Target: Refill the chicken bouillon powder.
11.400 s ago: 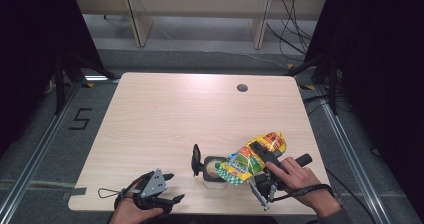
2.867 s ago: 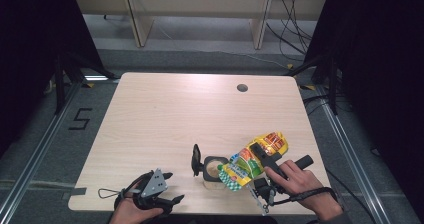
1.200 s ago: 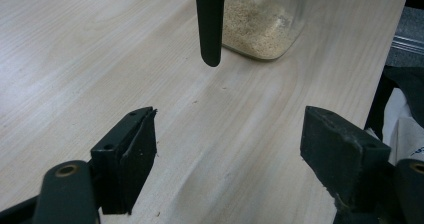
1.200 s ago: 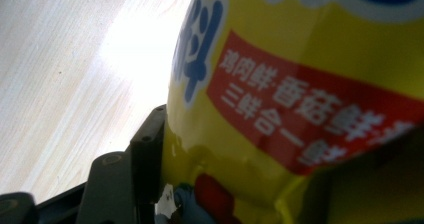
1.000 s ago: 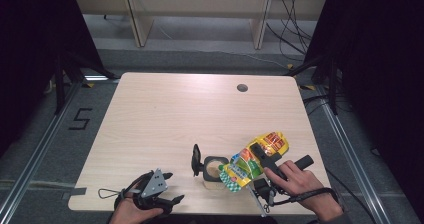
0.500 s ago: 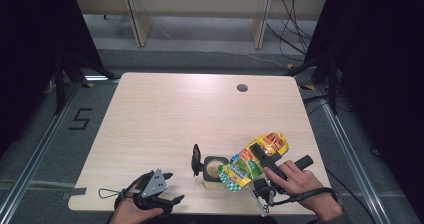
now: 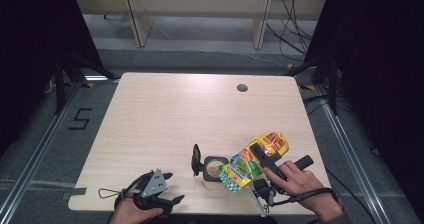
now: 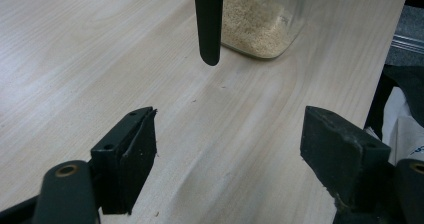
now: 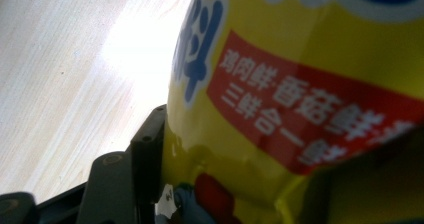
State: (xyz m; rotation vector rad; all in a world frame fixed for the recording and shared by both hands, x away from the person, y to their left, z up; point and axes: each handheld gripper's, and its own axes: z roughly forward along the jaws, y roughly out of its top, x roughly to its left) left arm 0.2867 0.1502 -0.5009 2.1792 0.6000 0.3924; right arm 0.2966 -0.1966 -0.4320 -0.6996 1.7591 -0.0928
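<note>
A yellow, red and green seasoning bag (image 7: 254,156) is held tilted over a clear glass jar (image 7: 214,171), its lower end at the jar's mouth. My right gripper (image 7: 257,153) is shut on the bag; in the right gripper view the bag (image 9: 300,99) presses against the left jaw and hides the other. The jar holds pale granules (image 8: 255,24) and has a black hinged lid (image 7: 196,160) standing up on its left side. My left gripper (image 7: 170,188) rests at the table's near edge, left of the jar, its jaws wide open with bare wood between them.
The light wooden table (image 7: 175,114) has a round cable hole (image 7: 242,88) at the far right. Beyond the table stand pale shelf legs and cables on the grey floor. A cable trails from each gripper near the front edge.
</note>
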